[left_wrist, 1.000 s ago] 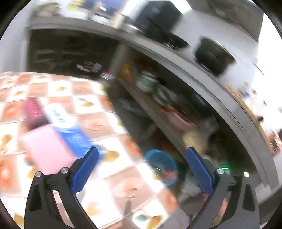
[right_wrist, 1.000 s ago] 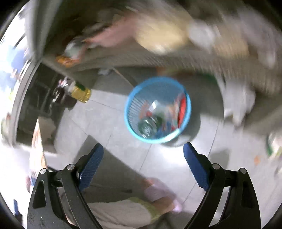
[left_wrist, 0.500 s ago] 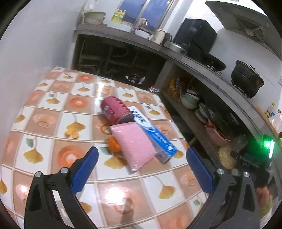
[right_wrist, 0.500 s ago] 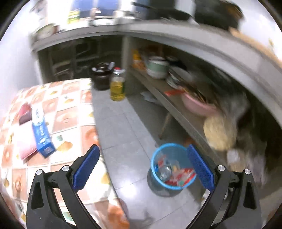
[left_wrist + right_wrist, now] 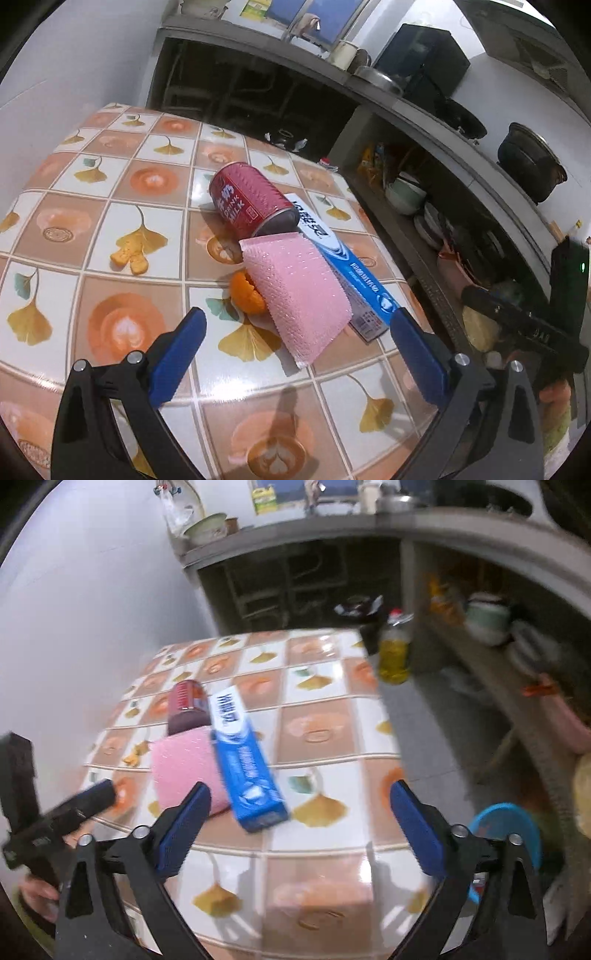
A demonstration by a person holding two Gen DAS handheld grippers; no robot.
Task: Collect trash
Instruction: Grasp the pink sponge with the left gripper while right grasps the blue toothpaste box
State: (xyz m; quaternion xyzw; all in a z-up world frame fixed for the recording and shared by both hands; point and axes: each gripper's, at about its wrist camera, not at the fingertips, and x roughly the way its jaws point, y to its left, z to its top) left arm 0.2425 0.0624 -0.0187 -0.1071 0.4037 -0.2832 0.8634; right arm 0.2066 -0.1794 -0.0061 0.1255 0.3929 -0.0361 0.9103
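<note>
Red can (image 5: 251, 201) on its side reads "DRINK MILK" — blue toothpaste box (image 5: 343, 266) carries print too small to read.

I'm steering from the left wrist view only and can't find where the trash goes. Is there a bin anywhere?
Observer: Yes. A blue basket sits on the floor past the table's right edge, seen in the right wrist view.
Operator: Anything else on the floor near the table?
Observer: A bottle of yellow liquid stands by the far corner.
Operator: Is the right hand-held gripper holding anything?
Observer: No. The right hand-held gripper is open and empty, above the near end of the blue box.
Operator: And mine?
Observer: The left hand-held gripper is open too, just short of the pink pad.
</note>
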